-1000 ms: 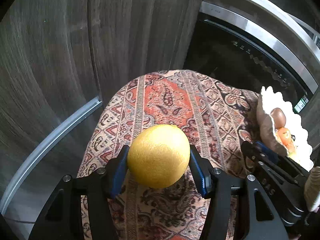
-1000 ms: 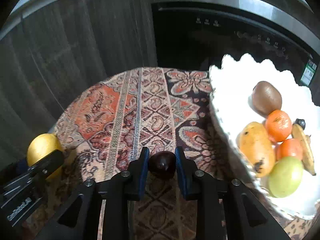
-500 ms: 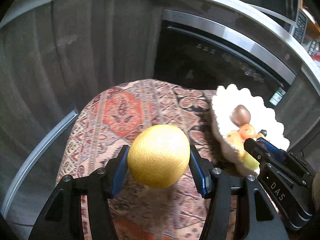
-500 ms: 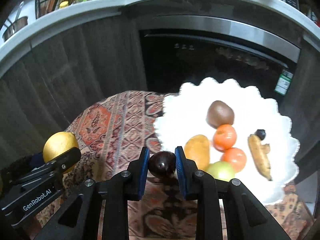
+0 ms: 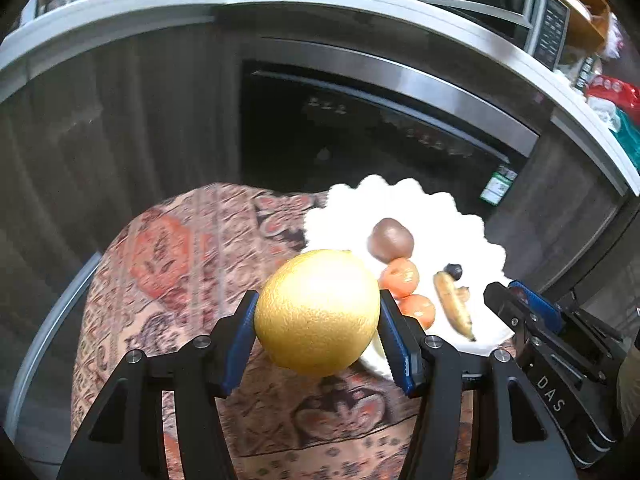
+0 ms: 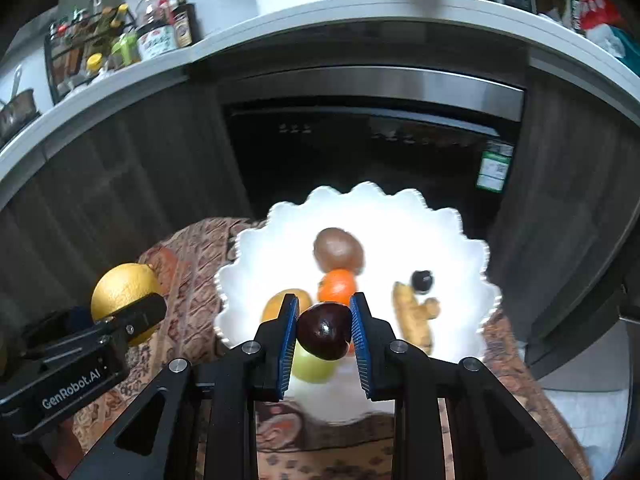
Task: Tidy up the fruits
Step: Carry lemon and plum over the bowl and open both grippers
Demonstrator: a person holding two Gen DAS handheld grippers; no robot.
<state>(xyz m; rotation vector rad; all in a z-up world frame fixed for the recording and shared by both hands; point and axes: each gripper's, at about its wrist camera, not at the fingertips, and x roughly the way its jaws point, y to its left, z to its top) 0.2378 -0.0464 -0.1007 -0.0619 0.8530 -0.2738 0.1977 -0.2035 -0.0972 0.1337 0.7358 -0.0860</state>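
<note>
My left gripper [image 5: 318, 320] is shut on a large yellow citrus fruit [image 5: 317, 312], held in the air above the patterned cloth [image 5: 172, 280] just left of the white scalloped plate [image 5: 400, 204]. My right gripper [image 6: 325, 330] is shut on a small dark plum [image 6: 324, 332], hanging over the near part of the same plate [image 6: 452, 232]. The plate holds a brown kiwi [image 6: 338, 249], oranges [image 6: 337, 286], a mango [image 6: 276, 306], a green apple [image 6: 312, 366], a small banana [image 6: 414, 320] and a dark berry [image 6: 422, 280]. The left gripper with the citrus [image 6: 120, 300] shows at the lower left of the right wrist view.
A dark oven door [image 6: 360, 152] with a steel handle stands right behind the stool. Dark wood cabinet fronts [image 5: 100, 140] flank it. Bottles in a rack [image 6: 112, 40] and a microwave [image 5: 548, 28] sit on the counter above.
Both grippers have risen and swung right with their fruits. The plate has come from the frame's right edge to lie under the right gripper and beside the left one.
</note>
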